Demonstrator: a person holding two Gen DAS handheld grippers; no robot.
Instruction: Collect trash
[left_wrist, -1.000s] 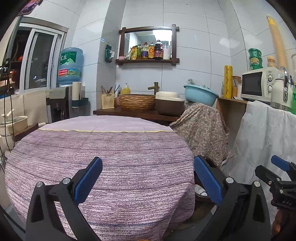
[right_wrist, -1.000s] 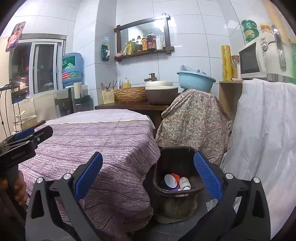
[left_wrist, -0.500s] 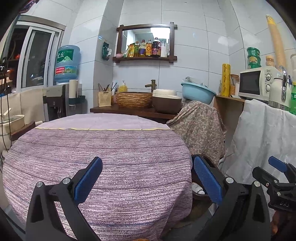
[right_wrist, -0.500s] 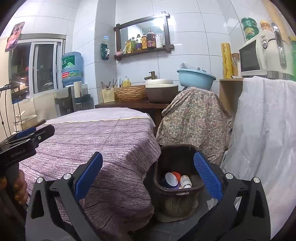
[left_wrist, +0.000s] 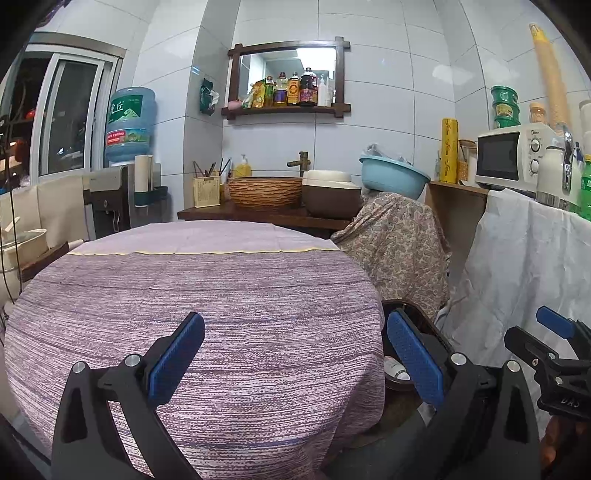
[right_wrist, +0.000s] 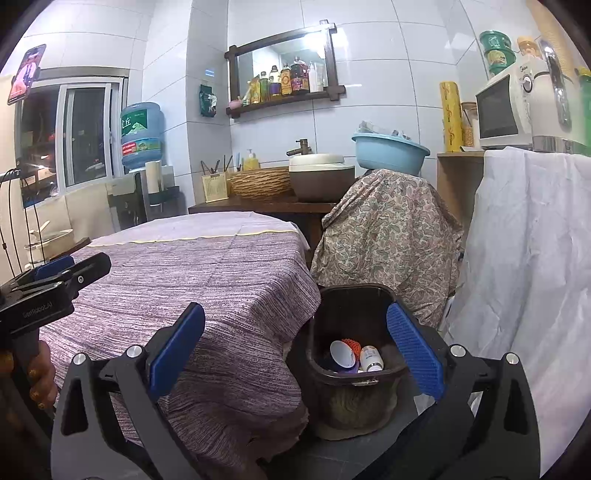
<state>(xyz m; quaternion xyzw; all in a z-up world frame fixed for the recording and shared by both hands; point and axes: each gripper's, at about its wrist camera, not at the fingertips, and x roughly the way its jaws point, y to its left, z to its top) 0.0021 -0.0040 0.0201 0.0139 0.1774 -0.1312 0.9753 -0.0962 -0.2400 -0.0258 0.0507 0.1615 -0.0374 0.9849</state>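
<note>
Both views have crept up slightly. Both tongs (left_wrist: 293, 363) (right_wrist: 293, 363) gape empty; table (left_wrist: 207, 295) looks bare, bin (right_wrist: 351, 373) holds the trash. Scan before stopping.

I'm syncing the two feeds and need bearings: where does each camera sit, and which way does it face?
Left wrist: on the left gripper, facing across the purple-clothed table toward the sink counter; its open fingers and the right gripper show.
Right wrist: on the right gripper, facing the trash bin beside the table; its open fingers, the left gripper and a hand show.
Shared: table, bin, blue basin, microwave.
</note>
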